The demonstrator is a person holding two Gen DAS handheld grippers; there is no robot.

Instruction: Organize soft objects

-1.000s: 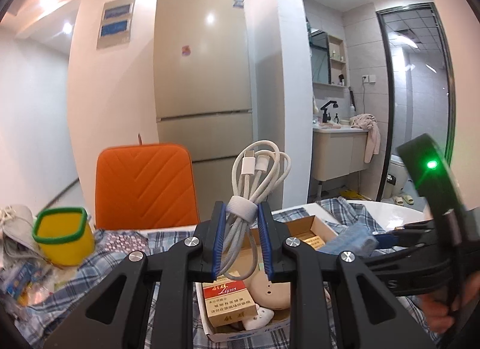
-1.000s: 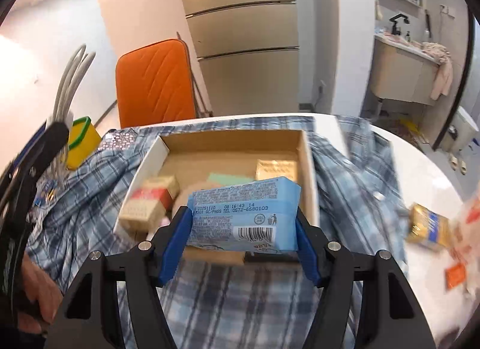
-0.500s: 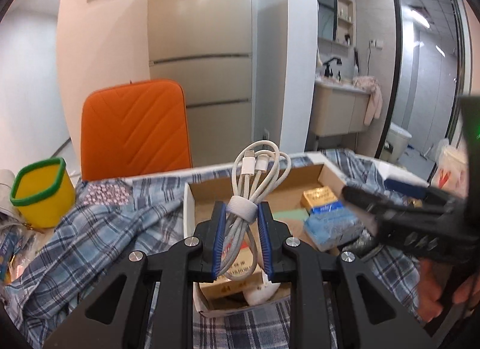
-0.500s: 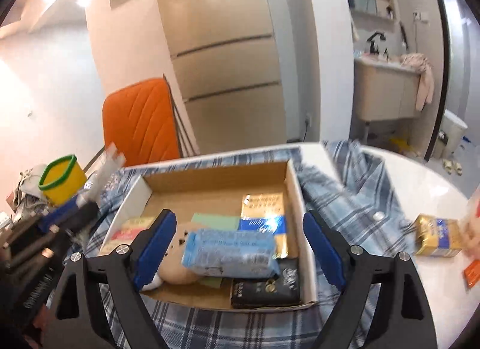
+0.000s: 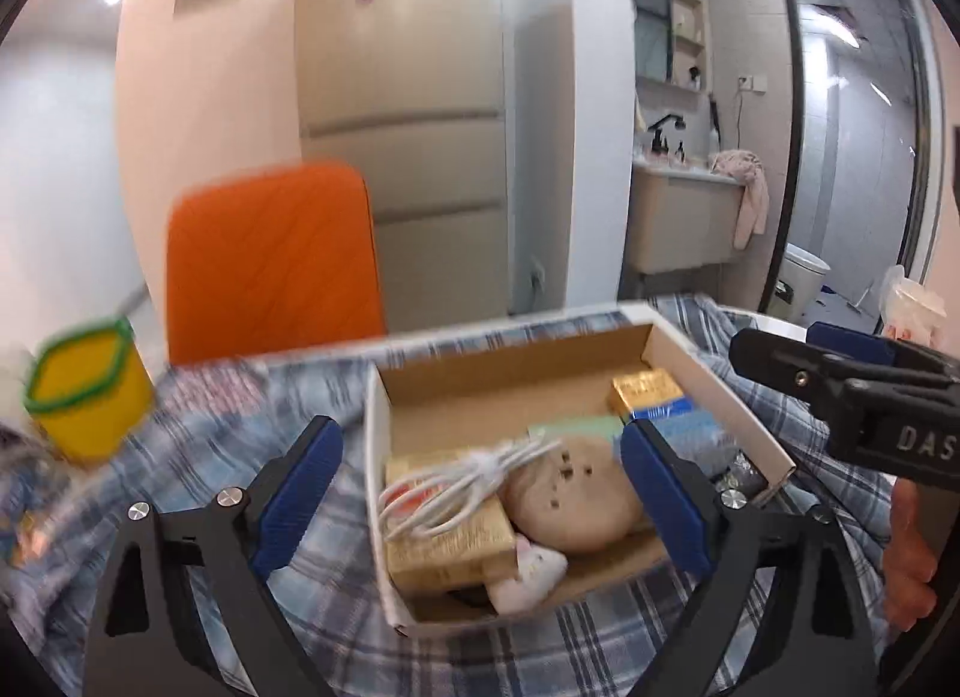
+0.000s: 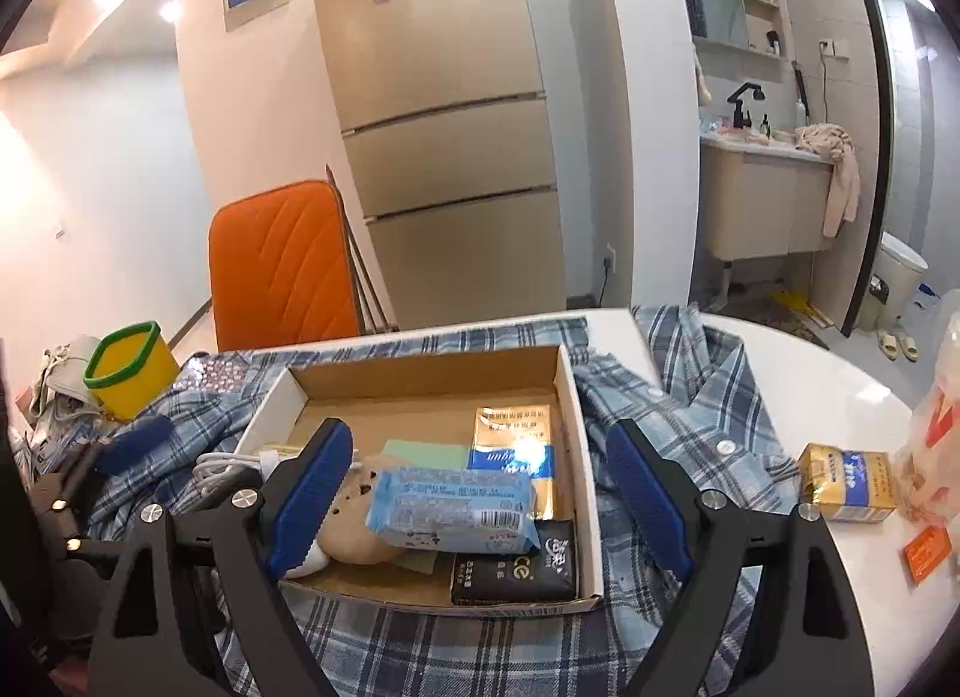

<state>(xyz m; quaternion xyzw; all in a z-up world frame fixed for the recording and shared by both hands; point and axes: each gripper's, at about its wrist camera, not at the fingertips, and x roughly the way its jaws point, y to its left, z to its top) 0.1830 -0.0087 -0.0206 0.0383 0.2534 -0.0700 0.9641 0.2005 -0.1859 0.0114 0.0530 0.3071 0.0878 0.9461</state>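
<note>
Both the left gripper (image 5: pixel 480 493) and the right gripper (image 6: pixel 477 493) hang wide open and empty over the cardboard box (image 6: pixel 579 415), where the white cable (image 5: pixel 462 484) and blue tissue pack (image 6: pixel 453 508) lie gathered for tidying.

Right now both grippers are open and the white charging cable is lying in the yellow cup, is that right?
Not quite. The white charging cable lies in the cardboard box, on a gold pack, as the left wrist view shows. The left gripper and right gripper are both open.
</note>
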